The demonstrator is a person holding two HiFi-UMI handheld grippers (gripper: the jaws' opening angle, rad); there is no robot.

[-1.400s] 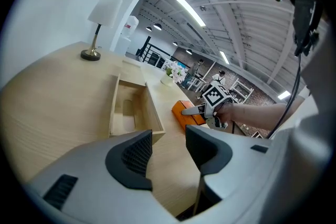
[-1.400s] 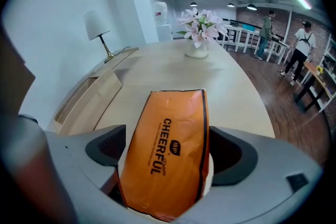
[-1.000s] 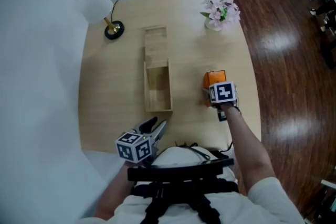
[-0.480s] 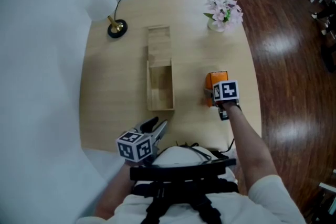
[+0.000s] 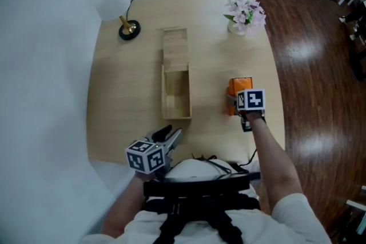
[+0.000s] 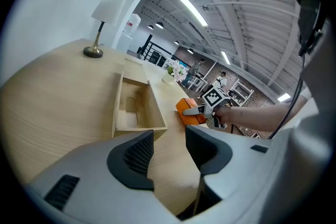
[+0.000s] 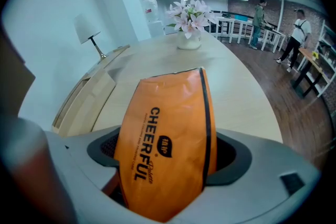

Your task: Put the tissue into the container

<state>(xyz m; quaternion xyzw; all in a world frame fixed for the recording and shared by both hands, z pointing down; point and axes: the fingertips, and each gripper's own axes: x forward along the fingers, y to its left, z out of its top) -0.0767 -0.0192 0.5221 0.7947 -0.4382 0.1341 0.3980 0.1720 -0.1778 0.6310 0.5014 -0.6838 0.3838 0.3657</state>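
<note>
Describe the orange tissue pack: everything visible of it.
The tissue pack is a soft pack in a glossy orange plastic wrapper, with dark print reading "CHEERFUL" and a dark stripe down one edge. It stands on edge between the jaws of the right gripper, which press on both its sides. It sits over the right part of the table, to the right of the open wooden box and apart from it. Whether its underside rests on the table cannot be told.
</note>
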